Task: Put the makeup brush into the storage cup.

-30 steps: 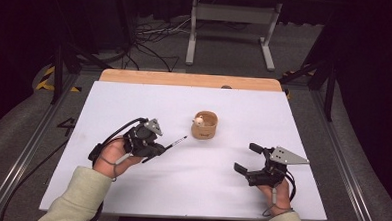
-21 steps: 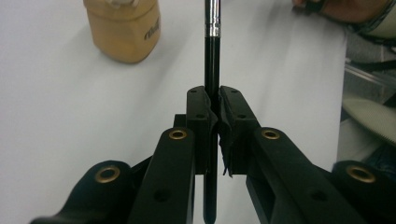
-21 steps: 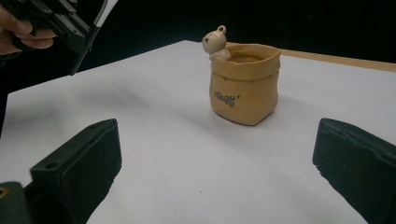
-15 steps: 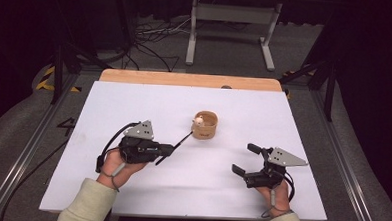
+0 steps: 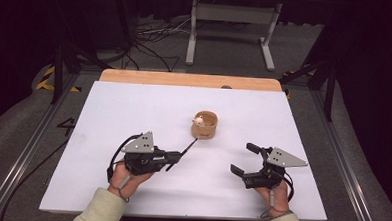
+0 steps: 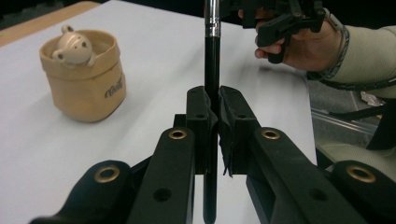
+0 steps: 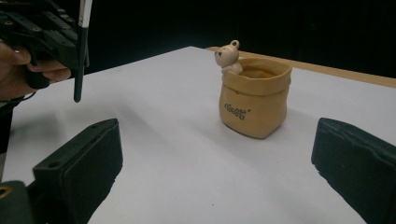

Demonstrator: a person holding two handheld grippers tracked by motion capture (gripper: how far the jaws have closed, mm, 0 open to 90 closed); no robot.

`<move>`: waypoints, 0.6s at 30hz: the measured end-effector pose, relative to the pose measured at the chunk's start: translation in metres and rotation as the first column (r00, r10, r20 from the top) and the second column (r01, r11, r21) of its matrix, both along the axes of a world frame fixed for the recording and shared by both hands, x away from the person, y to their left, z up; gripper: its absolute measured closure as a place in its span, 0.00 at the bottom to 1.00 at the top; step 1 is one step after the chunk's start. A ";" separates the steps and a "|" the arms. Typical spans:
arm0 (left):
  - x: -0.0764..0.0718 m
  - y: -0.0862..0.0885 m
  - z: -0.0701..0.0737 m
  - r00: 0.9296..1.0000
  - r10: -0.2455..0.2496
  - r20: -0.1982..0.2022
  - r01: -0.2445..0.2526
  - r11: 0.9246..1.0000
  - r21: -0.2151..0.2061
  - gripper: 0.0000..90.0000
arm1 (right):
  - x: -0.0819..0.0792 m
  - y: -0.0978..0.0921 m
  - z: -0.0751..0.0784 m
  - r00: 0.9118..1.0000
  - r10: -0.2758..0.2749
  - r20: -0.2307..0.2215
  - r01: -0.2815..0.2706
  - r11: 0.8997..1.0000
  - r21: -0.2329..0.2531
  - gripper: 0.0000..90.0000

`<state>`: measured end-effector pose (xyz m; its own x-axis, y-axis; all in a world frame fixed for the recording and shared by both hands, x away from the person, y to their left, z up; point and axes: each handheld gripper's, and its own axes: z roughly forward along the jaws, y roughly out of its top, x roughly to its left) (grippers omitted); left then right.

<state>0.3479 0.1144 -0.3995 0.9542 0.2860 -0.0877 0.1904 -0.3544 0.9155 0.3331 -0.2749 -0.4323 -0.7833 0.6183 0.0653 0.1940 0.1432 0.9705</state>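
A tan sack-shaped pot (image 5: 205, 126) with a small bear figure on its rim stands on the white table (image 5: 134, 108), near the middle. My left gripper (image 5: 176, 157) is shut on a slim black pen (image 5: 188, 146) whose far end points up-right, close to the pot's base. In the left gripper view the pen (image 6: 211, 65) runs straight up between the closed jaws (image 6: 212, 108), and the pot (image 6: 86, 79) sits left of it. My right gripper (image 5: 244, 158) stands open, right of the pot and lower. Through its wide jaws (image 7: 215, 172) I see the pot (image 7: 254, 100) ahead.
A wooden strip (image 5: 190, 80) edges the table's far side. Beyond it are a metal stand (image 5: 233, 22) and cables on the floor. Metal rails (image 5: 27, 148) run along both table sides. White tabletop lies to the left and at the back.
The left gripper has swung and shifted a little toward me and to the right, so the pen now points at the pot's base. The right gripper has hardly moved.
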 end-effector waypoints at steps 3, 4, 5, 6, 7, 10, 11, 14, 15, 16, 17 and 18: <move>-0.002 -0.004 -0.005 1.000 -0.001 0.028 0.001 1.000 -0.006 0.93 | -0.003 0.004 0.003 1.000 -0.001 0.021 0.002 1.000 -0.009 0.03; -0.002 -0.005 -0.007 1.000 -0.002 0.025 0.003 1.000 -0.009 0.93 | -0.003 0.005 0.004 1.000 0.003 0.024 -0.002 1.000 -0.009 0.03; -0.002 -0.005 -0.009 1.000 0.000 0.026 0.001 1.000 -0.015 0.93 | -0.004 0.007 0.005 1.000 0.005 0.029 -0.005 1.000 -0.011 0.03; -0.002 -0.005 -0.010 0.999 -0.001 0.033 0.002 1.000 -0.024 0.93 | -0.004 0.007 0.006 0.999 0.007 0.031 -0.007 1.000 -0.010 0.03; -0.003 -0.005 -0.010 1.000 -0.004 0.031 0.005 0.999 -0.032 0.93 | -0.004 0.008 0.007 0.999 0.010 0.034 -0.010 1.000 -0.007 0.03; -0.004 -0.007 -0.012 0.999 -0.019 0.036 0.021 0.998 -0.055 0.93 | -0.005 0.012 0.011 0.999 0.025 0.036 -0.025 1.000 0.004 0.03; -0.005 -0.008 -0.013 0.999 -0.030 0.036 0.032 0.997 -0.064 0.93 | -0.006 0.014 0.012 0.999 0.032 0.043 -0.033 0.999 0.011 0.02; -0.006 -0.010 -0.015 0.997 -0.038 0.060 0.042 0.997 -0.064 0.93 | -0.009 0.022 0.018 0.996 0.048 0.071 -0.048 0.999 0.009 0.02; -0.007 -0.011 -0.016 0.997 -0.041 0.070 0.046 0.997 -0.068 0.93 | -0.009 0.023 0.019 0.996 0.055 0.072 -0.056 0.998 0.012 0.02; -0.008 -0.011 -0.017 0.996 -0.045 0.078 0.050 0.996 -0.073 0.93 | -0.010 0.027 0.020 0.995 0.066 0.075 -0.067 0.998 0.011 0.02; -0.008 -0.011 -0.017 0.995 -0.047 0.087 0.054 0.995 -0.080 0.93 | -0.011 0.029 0.021 0.994 0.083 0.073 -0.084 0.996 0.011 0.03; -0.009 -0.010 -0.018 0.995 -0.048 0.091 0.057 0.994 -0.089 0.93 | -0.011 0.032 0.022 0.993 0.096 0.070 -0.097 0.995 0.011 0.03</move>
<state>0.3390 0.1041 -0.4174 0.9728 0.2300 -0.0260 0.0908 -0.2760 0.9568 0.3219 -0.2427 -0.4105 -0.8422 0.5388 0.0176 0.1124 0.1436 0.9832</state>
